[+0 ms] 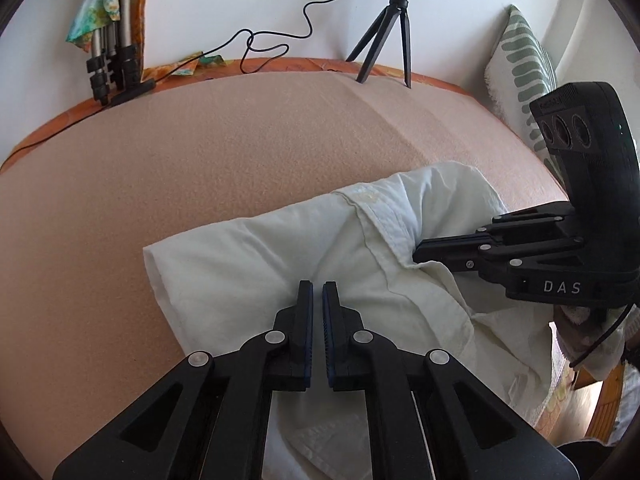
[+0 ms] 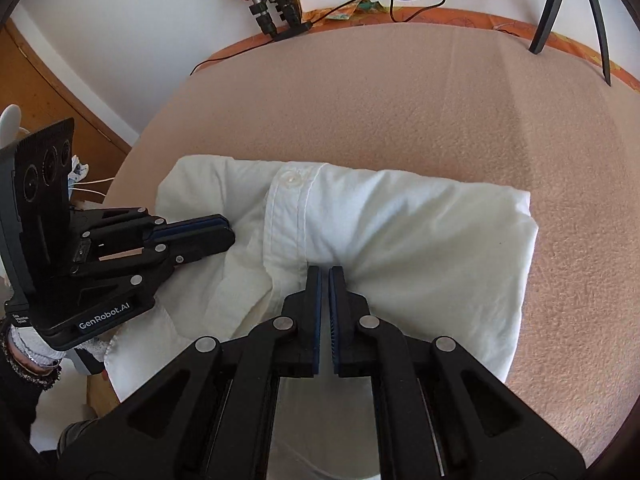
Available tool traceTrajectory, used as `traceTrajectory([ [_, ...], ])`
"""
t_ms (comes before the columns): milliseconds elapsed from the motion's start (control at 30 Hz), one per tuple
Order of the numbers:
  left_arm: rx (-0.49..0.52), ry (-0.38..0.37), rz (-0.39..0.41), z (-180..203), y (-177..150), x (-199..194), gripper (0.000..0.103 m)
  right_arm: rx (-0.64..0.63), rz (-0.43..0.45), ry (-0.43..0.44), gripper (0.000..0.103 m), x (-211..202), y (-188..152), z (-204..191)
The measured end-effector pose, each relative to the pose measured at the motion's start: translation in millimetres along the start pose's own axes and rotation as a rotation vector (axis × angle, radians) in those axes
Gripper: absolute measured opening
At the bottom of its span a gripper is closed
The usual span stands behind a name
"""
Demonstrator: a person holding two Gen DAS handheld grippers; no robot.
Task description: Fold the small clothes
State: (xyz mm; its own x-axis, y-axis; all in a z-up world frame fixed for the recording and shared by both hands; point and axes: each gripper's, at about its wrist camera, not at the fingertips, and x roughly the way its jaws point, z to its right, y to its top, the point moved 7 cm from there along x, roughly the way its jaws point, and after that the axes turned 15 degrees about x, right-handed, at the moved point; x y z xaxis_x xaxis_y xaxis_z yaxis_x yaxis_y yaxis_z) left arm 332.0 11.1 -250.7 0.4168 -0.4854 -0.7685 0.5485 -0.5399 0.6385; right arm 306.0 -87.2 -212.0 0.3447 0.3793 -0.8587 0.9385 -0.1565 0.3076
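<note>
Shirt: a small white button-up shirt [image 1: 280, 248] lies on a peach blanket [image 1: 200, 152], toward its near edge, with part of the cloth hanging over that edge.
Fold so far: the far part looks doubled over into a thick, rounded roll, with the button strip [image 2: 288, 208] running across it and one button showing; the side ends are tucked into neat blunt corners.
Left to do: by my reading the near part is loose and rumpled, so at least one more fold and a smoothing remain; the fold looks roughly half done.
Left gripper: the left gripper [image 1: 317, 292] has its jaws pressed nearly together above the shirt; from the right wrist view its tips lie on or just over the cloth, and I cannot tell whether a thin fold is caught.
Right gripper: the right gripper [image 2: 325, 276] is likewise closed to a slit at the strip's near end; whether cloth is pinched there is hidden.
Surroundings: a black tripod [image 1: 384, 36] with a ring light stands at the far edge, a cable [image 1: 264, 46] trails along the wall, and a green-striped pillow [image 1: 524, 68] leans at the right.
</note>
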Motion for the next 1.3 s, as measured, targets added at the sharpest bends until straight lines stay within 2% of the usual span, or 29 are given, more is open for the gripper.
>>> traceTrajectory([
  [100,0.001,-0.010,0.025,-0.8,7.3,-16.8,0.005,0.022,-0.025,0.052,0.004,-18.5,6.9,0.3],
  [167,-0.030,-0.039,0.085,-1.7,19.8,-29.7,0.005,0.000,0.033,0.079,0.005,-41.9,14.8,-3.5],
  [267,-0.043,-0.064,0.124,-0.7,42.4,-31.8,0.005,0.004,0.093,0.121,0.005,-60.7,29.7,-7.6],
  [367,-0.031,-0.101,0.108,5.8,57.1,-15.9,0.005,0.004,0.091,0.104,0.005,-51.2,40.4,-10.3],
  [433,-0.017,-0.110,0.071,9.6,58.3,-1.3,0.005,0.006,0.055,0.088,0.006,-36.5,42.4,-9.5],
  [567,0.025,-0.070,-0.005,8.1,42.3,26.6,0.005,0.049,-0.004,0.053,0.006,-8.1,46.4,11.0],
  [667,-0.020,-0.103,0.006,3.2,36.0,28.9,0.005,0.098,-0.047,0.042,0.000,11.9,41.4,34.6],
  [733,-0.042,-0.110,0.026,-2.2,40.0,16.2,0.005,0.089,-0.044,0.036,0.000,8.0,43.2,36.7],
  [833,-0.092,-0.058,0.102,-26.2,43.4,-18.0,0.005,0.072,0.033,0.007,0.009,-20.0,52.0,41.1],
  [900,-0.144,-0.054,0.129,-42.5,41.7,-32.3,0.005,0.111,0.067,0.041,0.018,-39.2,56.3,49.6],
  [1033,-0.173,-0.027,0.093,-60.3,23.8,-34.2,0.005,0.154,0.088,0.086,0.019,-55.5,56.8,63.8],
  [1100,-0.203,-0.034,0.070,-63.9,13.1,-27.0,0.005,0.172,0.075,0.078,0.019,-48.7,56.2,70.0],
  [1167,-0.196,-0.004,0.036,-65.7,4.5,-15.8,0.005,0.194,0.052,0.073,0.019,-36.9,53.3,76.7],
  [1200,-0.184,0.022,0.022,-66.3,1.2,-13.3,0.005,0.196,0.040,0.055,0.019,-29.5,51.9,80.3],
  [1267,-0.179,0.063,0.020,-70.3,-2.6,-16.9,0.005,0.169,0.045,-0.060,0.019,-17.7,50.4,90.9],
  [1300,-0.186,0.078,0.027,-72.7,-5.1,-22.1,0.005,0.158,0.049,-0.082,0.019,-16.8,50.5,93.5],
])
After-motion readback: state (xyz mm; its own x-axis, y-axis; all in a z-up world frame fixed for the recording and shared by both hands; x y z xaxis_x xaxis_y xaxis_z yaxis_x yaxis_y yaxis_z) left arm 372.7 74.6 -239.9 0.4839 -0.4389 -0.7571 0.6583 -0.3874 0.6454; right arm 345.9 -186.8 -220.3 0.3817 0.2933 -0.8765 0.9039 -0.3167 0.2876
